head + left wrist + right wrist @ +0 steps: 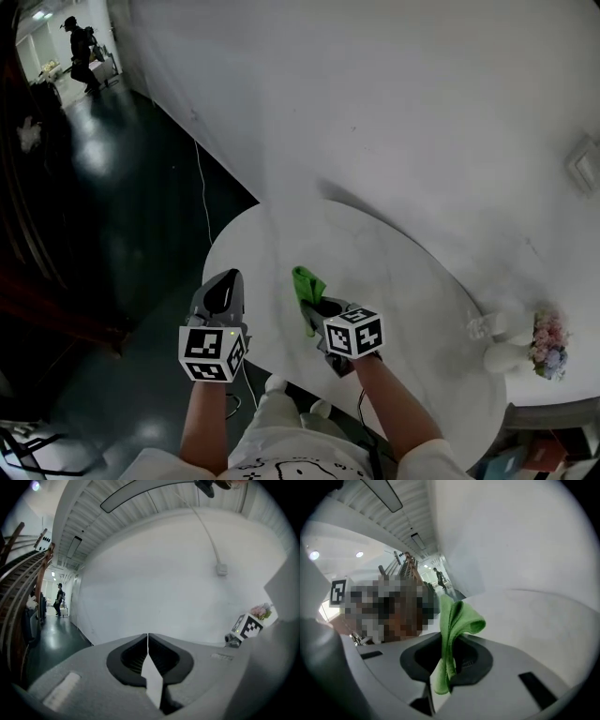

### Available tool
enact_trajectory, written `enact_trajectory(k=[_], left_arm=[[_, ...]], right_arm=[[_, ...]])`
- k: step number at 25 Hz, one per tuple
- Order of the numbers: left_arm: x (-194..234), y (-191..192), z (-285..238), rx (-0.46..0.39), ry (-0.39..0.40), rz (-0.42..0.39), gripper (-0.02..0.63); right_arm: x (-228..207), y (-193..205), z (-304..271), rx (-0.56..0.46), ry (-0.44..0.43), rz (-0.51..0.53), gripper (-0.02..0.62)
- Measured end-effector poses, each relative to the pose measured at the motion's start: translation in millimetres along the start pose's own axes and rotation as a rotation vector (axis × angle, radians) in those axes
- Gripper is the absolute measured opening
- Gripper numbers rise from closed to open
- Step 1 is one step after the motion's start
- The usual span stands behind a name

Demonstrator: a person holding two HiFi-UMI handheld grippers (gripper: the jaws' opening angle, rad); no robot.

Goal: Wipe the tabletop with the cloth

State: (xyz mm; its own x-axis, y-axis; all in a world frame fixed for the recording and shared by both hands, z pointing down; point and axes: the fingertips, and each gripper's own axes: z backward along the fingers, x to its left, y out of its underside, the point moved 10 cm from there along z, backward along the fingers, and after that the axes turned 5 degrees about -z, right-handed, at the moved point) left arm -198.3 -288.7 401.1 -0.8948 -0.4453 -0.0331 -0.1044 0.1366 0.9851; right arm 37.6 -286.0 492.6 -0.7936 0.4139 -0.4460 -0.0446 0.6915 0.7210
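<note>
Here, the right tool [314, 314] pinches just a fold of cloth [306, 283] over the bench [403, 272], so dragging could tug it free; the left tool [148, 639] is pressed together, empty.

Logged bright green cloth [451, 630] against white counter [422, 281]. Grey left hand-held gripper [227, 279] and right hand-held gripper [317, 307], black-and-white square markers on each cube. Dark glossy floor [122, 216]; pink and blue flowers [548, 345].

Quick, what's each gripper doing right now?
Left gripper: jaws shut, empty.
Right gripper: jaws shut on the green cloth.
</note>
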Motion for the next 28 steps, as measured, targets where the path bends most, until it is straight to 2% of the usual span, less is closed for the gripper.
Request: enact_trajectory(k=[5,9,19,23,25,28], left_arm=[[-30,-8,5,-0.008,0.012,-0.023,0.02],[-47,-13,11,-0.015,0.004,-0.03,0.02],[-94,-18,25,0.003,-0.003,-0.085,0.02],[-106,-21,24,0.013,-0.003,-0.114,0.02],[-110,-21,23,0.021,-0.006,-0.133,0.02],[-114,-21,21,0.036,-0.014,-0.144,0.02]], right_arm=[[-36,-10,54,-0.124,0.036,-0.105,0.044],[-60,-18,94,-0.181,0.077,-0.112,0.044],[-135,-38,164,-0.187,0.237,-0.017,0.044],[-172,-38,177,-0.151,0.328,0.016,0.044],[-191,-36,180,-0.143,0.364,0.008,0.044],[-219,-30,180,-0.151,0.406,-0.057,0.044]])
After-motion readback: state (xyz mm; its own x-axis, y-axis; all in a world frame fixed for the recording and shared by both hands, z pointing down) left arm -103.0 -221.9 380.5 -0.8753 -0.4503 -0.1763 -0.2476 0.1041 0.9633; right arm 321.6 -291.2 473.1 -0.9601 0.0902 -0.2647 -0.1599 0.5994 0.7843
